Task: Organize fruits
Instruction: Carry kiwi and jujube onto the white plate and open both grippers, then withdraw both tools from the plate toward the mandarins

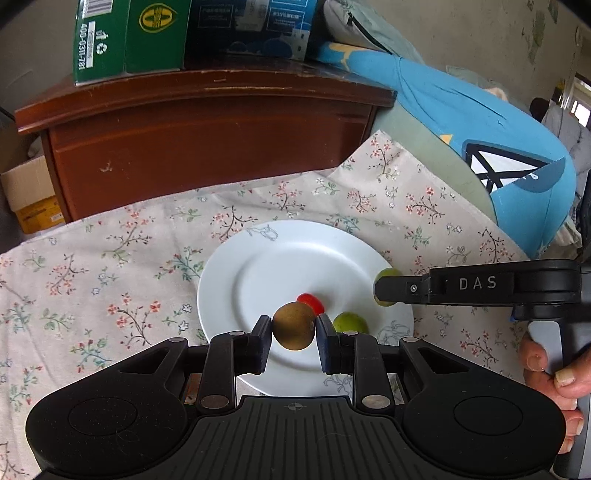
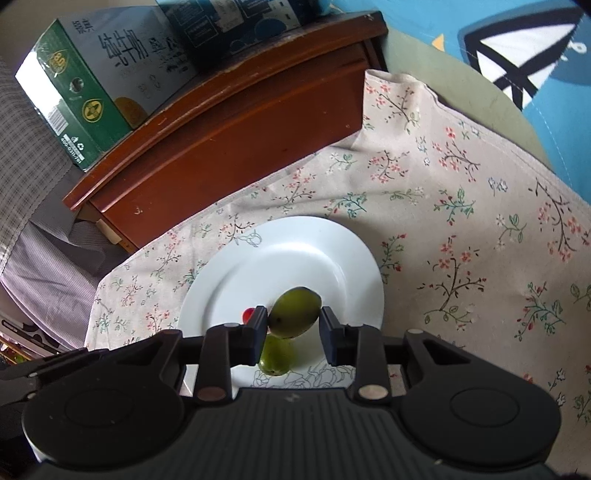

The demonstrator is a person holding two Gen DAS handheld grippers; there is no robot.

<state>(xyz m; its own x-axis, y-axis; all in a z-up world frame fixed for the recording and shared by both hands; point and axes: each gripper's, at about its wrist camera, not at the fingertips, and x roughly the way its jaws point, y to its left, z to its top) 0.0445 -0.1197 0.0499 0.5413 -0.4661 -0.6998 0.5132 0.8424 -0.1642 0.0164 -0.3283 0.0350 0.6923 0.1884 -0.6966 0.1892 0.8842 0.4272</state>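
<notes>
A white plate [image 1: 258, 258] lies on the floral cloth; it also shows in the right wrist view [image 2: 295, 251]. My left gripper [image 1: 293, 332] is shut on a brown round fruit [image 1: 293, 330] above the plate's near part. A red cherry tomato [image 1: 310, 302] and a green fruit [image 1: 351, 323] lie on the plate behind it. My right gripper [image 2: 293, 321] holds a second green fruit [image 2: 295, 312] above the plate; it also shows in the left wrist view [image 1: 386, 275]. Below it lies the other green fruit [image 2: 275, 356], with the tomato [image 2: 248, 314] to the left.
The floral cloth [image 1: 92, 288] covers the surface. A brown wooden cabinet [image 1: 207, 140] stands behind it with a green carton [image 1: 129, 37] and a dark box [image 1: 251, 26] on top. Blue and green bedding [image 1: 480, 140] lies at the right. A cardboard box [image 1: 29, 192] stands at the left.
</notes>
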